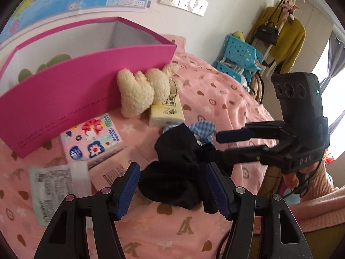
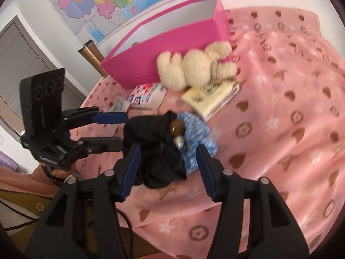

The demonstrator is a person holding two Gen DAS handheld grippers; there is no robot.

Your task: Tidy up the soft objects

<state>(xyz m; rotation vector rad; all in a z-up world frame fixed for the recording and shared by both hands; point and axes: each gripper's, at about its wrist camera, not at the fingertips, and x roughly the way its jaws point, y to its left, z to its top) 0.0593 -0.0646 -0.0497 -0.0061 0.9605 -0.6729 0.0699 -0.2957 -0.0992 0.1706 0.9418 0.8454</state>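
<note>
both claws open: left claw (image 1: pixel 172 190) & right claw (image 2: pixel 168 170) straddle black cloth (image 1: pixel 172 172) on bed (image 1: pixel 215 90), w/ pink box (image 1: pixel 86 82) behind.

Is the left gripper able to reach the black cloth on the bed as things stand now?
Probably yes. The left gripper is open, with the black cloth lying between its pads and nothing covering it. The right gripper hovers close beside the same cloth and might crowd the grasp.
</note>
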